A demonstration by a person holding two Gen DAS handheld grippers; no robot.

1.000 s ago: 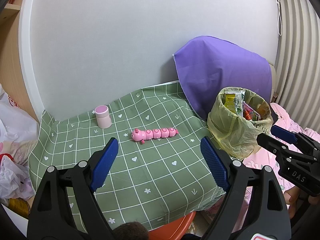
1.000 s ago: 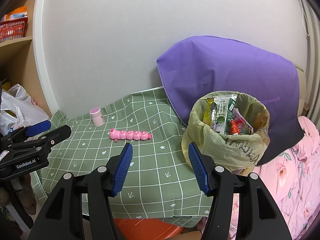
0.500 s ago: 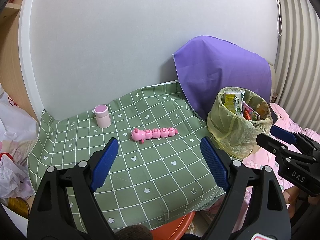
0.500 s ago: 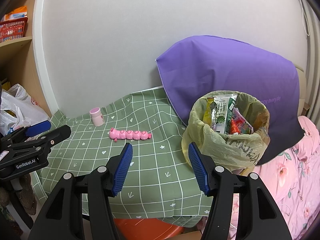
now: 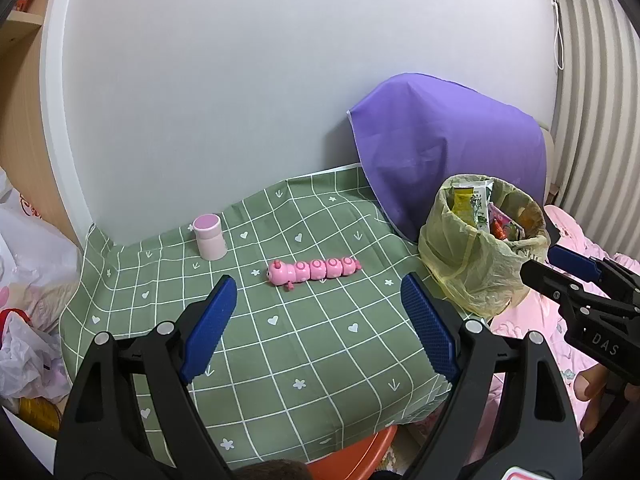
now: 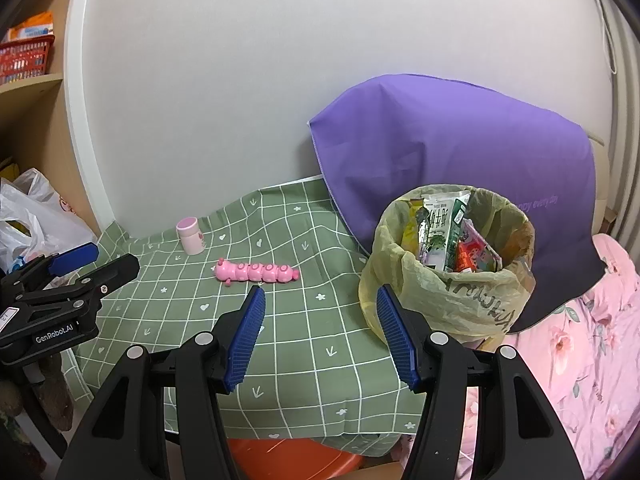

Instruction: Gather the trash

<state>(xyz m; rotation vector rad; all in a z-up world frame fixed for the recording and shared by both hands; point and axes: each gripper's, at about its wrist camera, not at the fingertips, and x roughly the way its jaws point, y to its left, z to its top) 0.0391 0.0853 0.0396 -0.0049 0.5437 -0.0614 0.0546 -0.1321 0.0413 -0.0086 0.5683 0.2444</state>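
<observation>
The green checked tablecloth [image 5: 312, 344] fills the middle of both views and drapes over a low orange stool or table at the bottom edge, giving a flat surface for whatever gets sorted. A purple cloth [image 6: 452, 160] leans against the wall at upper right, apparently just covering something behind it. In front of it, at the cloth's right edge, stands the trash bin [image 6: 448, 292], lined with a yellowish bag folded over the rim so rubbish drops straight in; it is already packed with cartons and wrappers, and sits within easy reach of the right hand.

The left gripper [image 5: 320, 320] has its jaws spread wide with nothing between them. The right gripper [image 6: 320, 328] is likewise parted and empty, hovering just left of the bin.

Near the centre lies a pink caterpillar toy [image 5: 314, 270], lengthwise across the cloth. Upper left of it stands a small pink lidded bottle [image 5: 210, 236], upright, probably the likelier piece of trash still to collect.
</observation>
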